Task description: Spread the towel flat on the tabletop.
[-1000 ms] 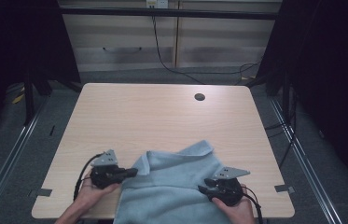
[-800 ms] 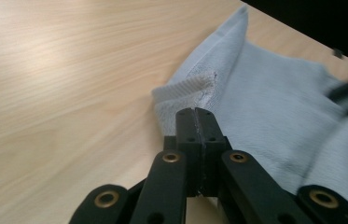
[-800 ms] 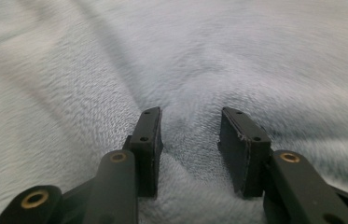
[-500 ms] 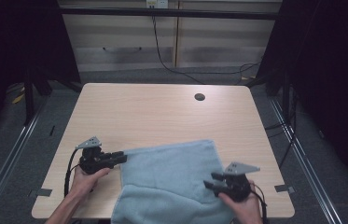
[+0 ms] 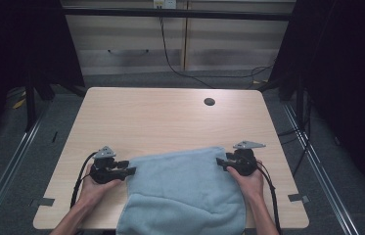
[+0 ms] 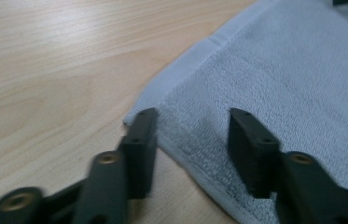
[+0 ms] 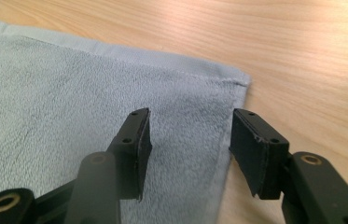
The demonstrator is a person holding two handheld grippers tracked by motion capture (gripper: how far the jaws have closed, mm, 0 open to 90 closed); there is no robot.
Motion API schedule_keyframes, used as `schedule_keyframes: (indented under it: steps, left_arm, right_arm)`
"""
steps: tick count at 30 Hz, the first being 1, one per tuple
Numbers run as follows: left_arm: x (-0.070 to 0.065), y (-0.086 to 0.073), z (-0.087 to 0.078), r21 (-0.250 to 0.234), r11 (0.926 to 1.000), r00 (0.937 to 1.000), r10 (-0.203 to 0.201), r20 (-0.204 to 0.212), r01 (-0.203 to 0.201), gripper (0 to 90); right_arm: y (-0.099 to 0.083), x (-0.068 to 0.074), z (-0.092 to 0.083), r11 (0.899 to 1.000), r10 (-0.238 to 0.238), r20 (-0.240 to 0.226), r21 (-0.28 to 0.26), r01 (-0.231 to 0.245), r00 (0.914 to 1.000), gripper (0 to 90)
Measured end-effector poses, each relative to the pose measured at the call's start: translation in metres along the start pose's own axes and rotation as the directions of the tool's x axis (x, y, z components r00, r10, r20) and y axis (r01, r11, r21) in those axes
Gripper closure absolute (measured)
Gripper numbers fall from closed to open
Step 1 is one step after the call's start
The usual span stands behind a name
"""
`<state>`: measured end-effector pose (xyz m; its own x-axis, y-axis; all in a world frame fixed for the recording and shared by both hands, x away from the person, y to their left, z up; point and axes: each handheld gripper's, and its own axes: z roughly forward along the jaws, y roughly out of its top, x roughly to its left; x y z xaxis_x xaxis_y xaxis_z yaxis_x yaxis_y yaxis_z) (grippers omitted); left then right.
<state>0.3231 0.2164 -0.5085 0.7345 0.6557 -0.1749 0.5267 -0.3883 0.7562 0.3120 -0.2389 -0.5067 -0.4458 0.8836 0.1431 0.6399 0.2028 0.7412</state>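
The light-blue towel (image 5: 185, 191) lies flat on the surface (image 5: 170, 117), spread between the two tools; its far left corner sits just ahead of the left hand-held gripper (image 6: 192, 140), jaws wide apart and holding nothing; its far right corner lies just ahead of the right hand-held gripper (image 7: 190, 142), equally open and empty; each is equally near its corner; its long axis runs toward the person, over the near edge; no writing or label is readable.

High view steeply down over the table (image 5: 170, 122); both gripper views close, low, sharing the towel (image 5: 185, 191).
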Motion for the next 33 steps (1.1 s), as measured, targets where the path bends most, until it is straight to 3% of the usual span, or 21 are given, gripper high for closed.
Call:
schedule_keyframes:
  steps: [3,5,7,9,12,14,18,20,22,24,26,27,30,33]
  left_arm:
    - [-0.005,0.001,0.002,0.018,0.9992,0.9993,0.035,0.015,-0.035,82.8]
    - [-0.005,0.003,0.001,0.027,0.9994,0.9995,0.021,0.023,-0.022,86.1]
    - [-0.001,0.004,-0.002,-0.001,1.0,0.9984,-0.009,0.056,0.009,86.7]
    - [0.003,0.009,-0.011,-0.048,0.9981,0.9967,-0.034,0.074,0.038,86.9]
    - [0.007,0.027,-0.023,-0.112,0.9928,0.9965,-0.034,0.076,0.042,87.0]
    - [0.011,0.043,-0.03,-0.157,0.9867,0.9971,-0.032,0.069,0.043,87.0]
    - [0.02,0.082,-0.047,-0.245,0.9681,0.9975,-0.038,0.06,0.052,87.0]
    - [0.027,0.102,-0.054,-0.279,0.9593,0.9987,-0.034,0.038,0.043,86.9]
    - [0.036,0.12,-0.058,-0.315,0.9465,0.9973,-0.056,0.046,0.068,86.8]
    - [0.044,0.133,-0.055,-0.316,0.9451,0.9965,-0.078,0.03,0.083,86.3]
    - [0.053,0.137,-0.049,-0.308,0.9456,0.9943,-0.106,0.014,0.105,84.0]
    - [0.058,0.136,-0.045,-0.288,0.9503,0.9923,-0.124,-0.005,0.117,77.9]
    - [0.069,0.121,-0.036,-0.267,0.9487,0.9835,-0.18,-0.019,0.169,66.5]
    - [0.072,0.102,-0.035,-0.229,0.9588,0.984,-0.177,-0.02,0.168,61.2]
  right_arm:
    - [0.001,0.001,0.004,1.0,0.005,0.01,-0.005,-0.005,0.9999,51.2]
    - [0.0,0.005,0.004,1.0,-0.02,0.013,-0.006,0.02,0.9997,64.4]
    - [0.001,0.009,0.004,0.999,-0.04,-0.022,0.012,0.04,0.9989,80.6]
    - [0.003,0.012,0.0,0.999,-0.046,-0.031,0.001,0.046,0.9985,85.1]
    - [0.013,0.01,-0.014,0.998,-0.016,-0.066,-0.069,0.011,0.9977,86.1]
    - [0.028,0.011,-0.027,0.993,-0.019,-0.06,-0.121,0.012,0.998,86.3]
    - [0.059,0.009,-0.047,0.977,-0.03,-0.061,-0.214,0.016,0.9977,86.3]
    - [0.077,0.007,-0.053,0.971,-0.035,-0.051,-0.239,0.021,0.9981,86.3]
    - [0.093,0.006,-0.056,0.963,-0.036,-0.045,-0.268,0.022,0.9983,86.3]
    - [0.107,0.004,-0.054,0.961,-0.032,-0.044,-0.275,0.019,0.9985,86.0]
    - [0.115,0.002,-0.047,0.963,-0.025,-0.028,-0.268,0.017,0.9993,84.4]
    - [0.117,0.002,-0.042,0.966,-0.025,-0.018,-0.256,0.02,0.9995,81.1]
    - [0.114,-0.002,-0.027,0.976,0.005,0.004,-0.216,-0.004,1.0,67.6]
    - [0.106,-0.004,-0.022,0.981,0.02,0.012,-0.195,-0.017,0.9997,59.9]
